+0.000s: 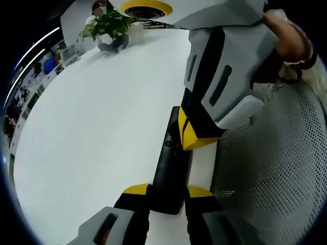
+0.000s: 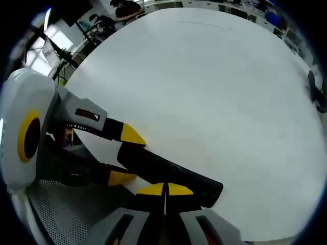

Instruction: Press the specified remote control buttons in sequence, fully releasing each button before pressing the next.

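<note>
Remote control (image 1: 171, 166) lies flat near the edge of the white table (image 1: 97, 132), black and slim. The left tool (image 1: 167, 191) clamps its near end between yellow-tipped jaws. The right tool (image 2: 164, 190) has its jaws pinched together, tips down on the remote's top face. A potted plant (image 1: 108, 26) sits at the table's far side, a mesh chair (image 1: 276, 163) alongside.

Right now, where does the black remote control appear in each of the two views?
Left gripper view: remote control at bottom centre, lengthwise between the left gripper's yellow tips.
Right gripper view: remote control lower centre, lying diagonally.
Shared landmark: the white table under it.
</note>
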Available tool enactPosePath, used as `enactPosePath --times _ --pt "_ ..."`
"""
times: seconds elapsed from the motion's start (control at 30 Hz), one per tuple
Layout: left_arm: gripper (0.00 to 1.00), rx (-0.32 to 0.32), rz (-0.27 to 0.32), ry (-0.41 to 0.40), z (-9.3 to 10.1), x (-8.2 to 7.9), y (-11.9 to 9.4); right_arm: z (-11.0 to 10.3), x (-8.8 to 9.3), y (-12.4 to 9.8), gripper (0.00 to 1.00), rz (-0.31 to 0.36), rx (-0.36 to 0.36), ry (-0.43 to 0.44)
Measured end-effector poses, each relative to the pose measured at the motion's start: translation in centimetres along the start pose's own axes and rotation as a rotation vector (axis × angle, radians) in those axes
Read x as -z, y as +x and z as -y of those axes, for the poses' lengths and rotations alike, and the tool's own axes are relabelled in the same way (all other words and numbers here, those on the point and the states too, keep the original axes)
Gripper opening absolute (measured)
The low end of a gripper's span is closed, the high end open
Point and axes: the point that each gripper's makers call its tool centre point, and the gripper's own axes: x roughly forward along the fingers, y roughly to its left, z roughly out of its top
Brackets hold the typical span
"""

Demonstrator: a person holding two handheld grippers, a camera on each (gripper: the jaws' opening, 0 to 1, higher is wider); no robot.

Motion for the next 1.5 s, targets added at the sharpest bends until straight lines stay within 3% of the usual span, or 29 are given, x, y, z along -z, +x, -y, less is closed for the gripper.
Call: enactPosePath --times 0.17,0.27,0.4,0.6,0.77,1.0,1.17,1.5 --pt "0.26 0.002 -0.006 0.008 0.0 -0.1 0.0 -0.3 0.3 0.0 0.0 0.02 -0.018 0.005" --pt "0.26 0.0 -0.001 0.007 0.0 0.0 0.0 -0.4 0.2 0.0 0.0 0.058 -0.032 0.092" --pt "0.26 -0.01 0.005 0.002 0.0 -0.1 0.0 -0.3 0.2 -0.1 0.0 0.077 -0.036 0.099" --pt "0.26 -0.012 0.021 -0.011 -0.1 -0.1 0.0 -0.2 -0.1 -0.1 0.0 0.054 -0.156 0.242" --pt "0.26 -0.01 0.028 -0.011 -0.1 -0.1 0.0 -0.1 -0.1 -0.1 0.0 0.073 -0.147 0.244" --pt "0.26 -0.011 0.028 -0.011 -0.1 -0.2 0.1 -0.2 0.0 0.1 0.0 0.052 -0.165 0.261" --pt "0.26 -0.011 0.031 -0.012 -0.1 -0.2 0.1 -0.5 -1.1 -0.3 0.0 0.088 -0.167 0.238" --pt "0.26 -0.007 0.04 -0.01 -0.1 -0.2 0.2 -1.0 -1.9 0.4 0.0 0.083 -0.191 0.23"
